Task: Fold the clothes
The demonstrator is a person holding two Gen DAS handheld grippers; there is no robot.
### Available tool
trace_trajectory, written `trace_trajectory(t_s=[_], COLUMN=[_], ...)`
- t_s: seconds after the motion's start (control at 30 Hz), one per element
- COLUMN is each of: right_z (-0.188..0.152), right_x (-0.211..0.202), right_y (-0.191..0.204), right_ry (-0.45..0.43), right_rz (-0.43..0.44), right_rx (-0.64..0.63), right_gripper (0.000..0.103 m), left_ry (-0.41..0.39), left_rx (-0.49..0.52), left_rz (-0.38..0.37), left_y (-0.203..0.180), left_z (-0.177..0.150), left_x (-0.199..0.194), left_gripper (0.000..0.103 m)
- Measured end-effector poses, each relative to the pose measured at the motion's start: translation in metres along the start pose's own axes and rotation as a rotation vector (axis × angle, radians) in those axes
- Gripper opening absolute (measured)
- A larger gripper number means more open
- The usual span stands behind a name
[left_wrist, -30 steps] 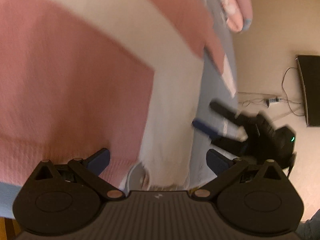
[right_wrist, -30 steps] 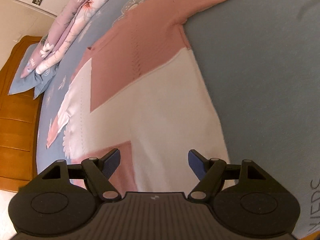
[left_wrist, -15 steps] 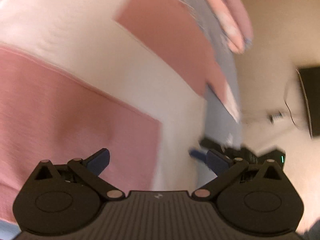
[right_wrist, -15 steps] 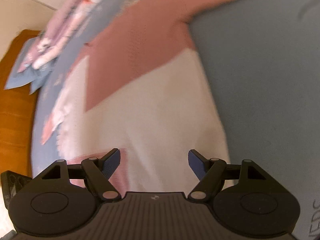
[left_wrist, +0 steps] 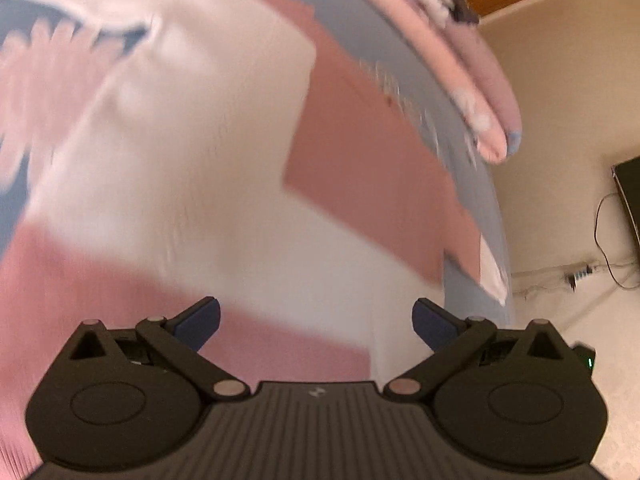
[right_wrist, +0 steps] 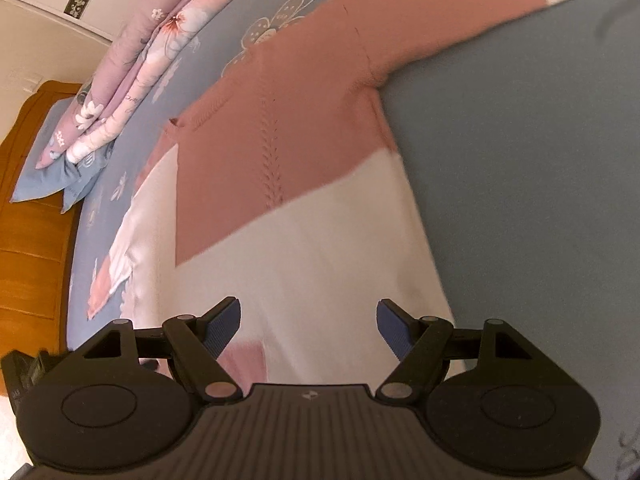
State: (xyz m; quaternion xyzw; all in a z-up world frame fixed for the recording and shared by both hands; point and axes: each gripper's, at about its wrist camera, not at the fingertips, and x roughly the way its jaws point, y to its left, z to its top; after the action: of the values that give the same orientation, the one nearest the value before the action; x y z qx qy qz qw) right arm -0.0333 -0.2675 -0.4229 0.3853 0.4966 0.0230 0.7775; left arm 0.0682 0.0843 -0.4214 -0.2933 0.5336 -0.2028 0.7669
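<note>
Your left tool [left_wrist: 316, 320] | spread, empty | right tool [right_wrist: 308, 322] spread | pink-and-white knit sweater [right_wrist: 320, 208] flat on blue bed [right_wrist: 520, 160], 12 o'clock, ready for folding

Bed: a bedspread [right_wrist: 520, 168] of plain grey-blue on the right of the right wrist view, printed with pale flowers toward its far edge.
Bedding: a folded pink-and-lilac floral quilt [right_wrist: 160, 40] lies along the far edge; two blue pillows [right_wrist: 44, 176] sit at its left end.
Headboard: orange-brown wood [right_wrist: 28, 240] with panel lines, behind the pillows.
Wall: cream, with a dark patterned border strip [right_wrist: 86, 0] near the top.
Floor: pale beige [left_wrist: 560, 200] beside the bed.
Floor clutter: a dark flat object [left_wrist: 630, 192] at the right edge, thin black cables and a power strip [left_wrist: 580, 274] near it.
Light: warm, indoor.
</note>
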Motion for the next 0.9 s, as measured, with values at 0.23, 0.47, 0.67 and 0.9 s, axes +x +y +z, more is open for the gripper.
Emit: trace_trajectory(t_s=[0.23,0.47,0.67,0.9], right_z=[-0.003,-0.005,-0.004,-0.003], right_x=[0.007,0.009,0.012,0.014], right_y=[-0.005,-0.01,-0.002,0.001], right_ry=[0.03,0.058,0.062,0.063], right_rz=[-0.037,-0.08,-0.105,-0.125], right_rx=[0.01,0.005,-0.007,0.005], right_gripper=[0.079,0.081,0.085,0.085], left_ry=[-0.092,-0.046,-0.118,-0.119], left_rx=[-0.074,-0.004,0.064,0.011], left_rz=[0.061,0.161,0.075,0.104], left_y=[0.047,0.039,0.027,0.06], left_z=[0.019,0.015,0.056,0.045], left_x=[-0.01,-0.027,-0.014,-0.024], left_gripper=[0.102,0.101,0.101,0.101])
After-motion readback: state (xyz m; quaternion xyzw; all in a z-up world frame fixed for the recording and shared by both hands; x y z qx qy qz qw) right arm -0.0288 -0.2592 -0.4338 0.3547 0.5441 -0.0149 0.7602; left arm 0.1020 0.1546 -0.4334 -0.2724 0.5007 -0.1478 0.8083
